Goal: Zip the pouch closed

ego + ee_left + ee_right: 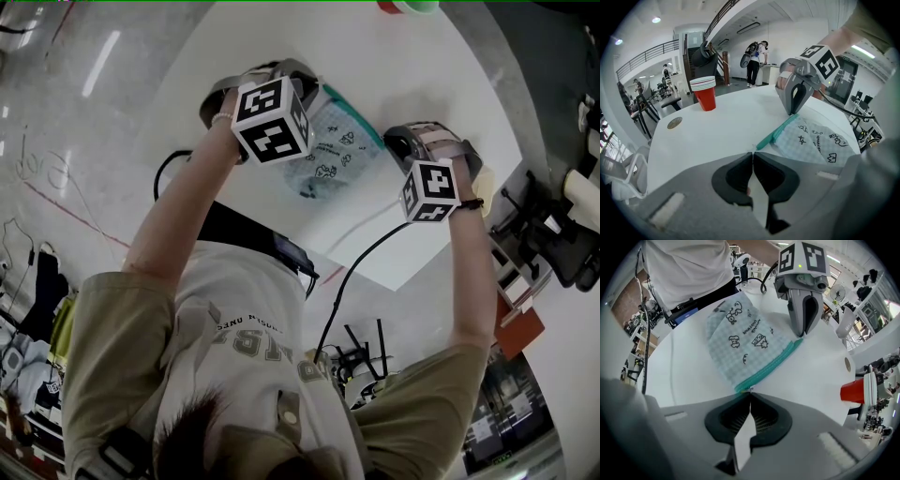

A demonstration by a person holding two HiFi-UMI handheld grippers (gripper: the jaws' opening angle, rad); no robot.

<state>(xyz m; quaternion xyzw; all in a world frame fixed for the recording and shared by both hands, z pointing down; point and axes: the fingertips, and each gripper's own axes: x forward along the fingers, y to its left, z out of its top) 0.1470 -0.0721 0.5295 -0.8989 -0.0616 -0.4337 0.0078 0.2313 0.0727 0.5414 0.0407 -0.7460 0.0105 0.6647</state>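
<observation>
A pale checked pouch (333, 145) with small drawings and a teal zip edge lies flat on the white table (281, 37). My left gripper (316, 90) is shut at one end of the teal zip, seen at its own tips in the left gripper view (752, 152). My right gripper (392, 142) points straight down, shut at the zip's other end (750, 391). Each gripper shows in the other's view, the right gripper (792, 113) and the left gripper (800, 336), both with tips on the teal strip (771, 364). The zip pull is too small to make out.
A stack of red cups (705, 93) stands further along the table, with a small round disc (674, 123) near it. A black cable (356, 272) hangs off the table's near edge. People stand far off in the room (753, 61).
</observation>
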